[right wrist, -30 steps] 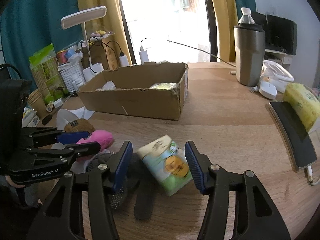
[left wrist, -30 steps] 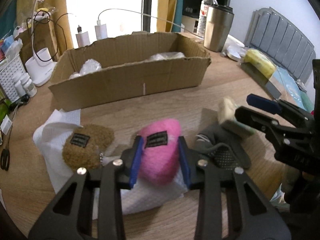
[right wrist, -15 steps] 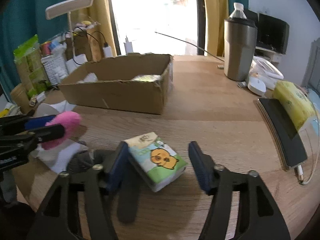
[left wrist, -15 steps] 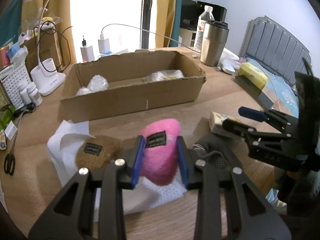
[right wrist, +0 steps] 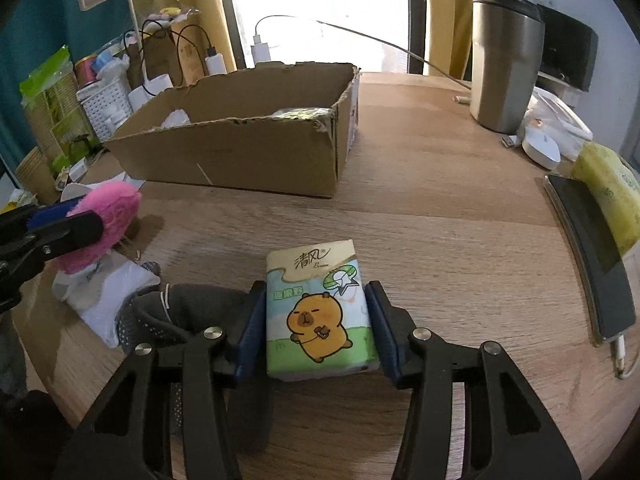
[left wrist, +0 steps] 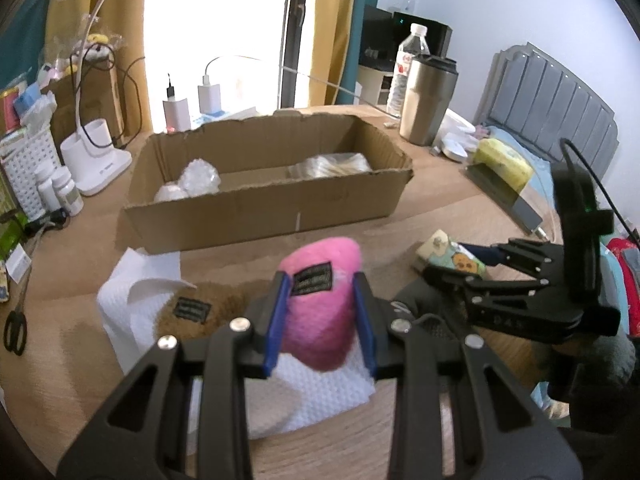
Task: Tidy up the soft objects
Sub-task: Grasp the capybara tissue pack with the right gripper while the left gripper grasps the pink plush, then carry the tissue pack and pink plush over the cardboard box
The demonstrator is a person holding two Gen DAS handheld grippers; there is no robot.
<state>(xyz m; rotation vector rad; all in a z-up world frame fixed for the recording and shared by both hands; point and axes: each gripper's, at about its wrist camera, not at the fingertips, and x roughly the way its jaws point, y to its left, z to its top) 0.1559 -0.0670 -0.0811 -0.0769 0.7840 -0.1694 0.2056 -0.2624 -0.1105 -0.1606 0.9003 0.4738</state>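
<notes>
My left gripper [left wrist: 319, 282] is shut on a pink plush [left wrist: 320, 312] and holds it just above a white paper towel [left wrist: 132, 292]. A brown plush [left wrist: 200, 312] lies on that towel to the left. The right gripper [right wrist: 315, 288] has its jaws closing on a cartoon-printed tissue pack [right wrist: 316, 304] that lies flat on the wooden table; both blue pads touch its long sides. A grey dotted sock [right wrist: 180, 312] sits beside the left finger. Beyond stands an open cardboard box [left wrist: 260, 208] with plastic-wrapped items inside.
A steel tumbler [right wrist: 504, 68] and a water bottle stand at the back right. A dark phone [right wrist: 592, 248] with a yellow pack [right wrist: 608, 196] on it lies at the right edge. Lamp base [left wrist: 96, 156], white basket and scissors [left wrist: 16, 328] crowd the left.
The left gripper has risen slightly with the pink plush. The right jaws widened around the tissue pack, then came in against its sides; the pack now lies straight between them.
</notes>
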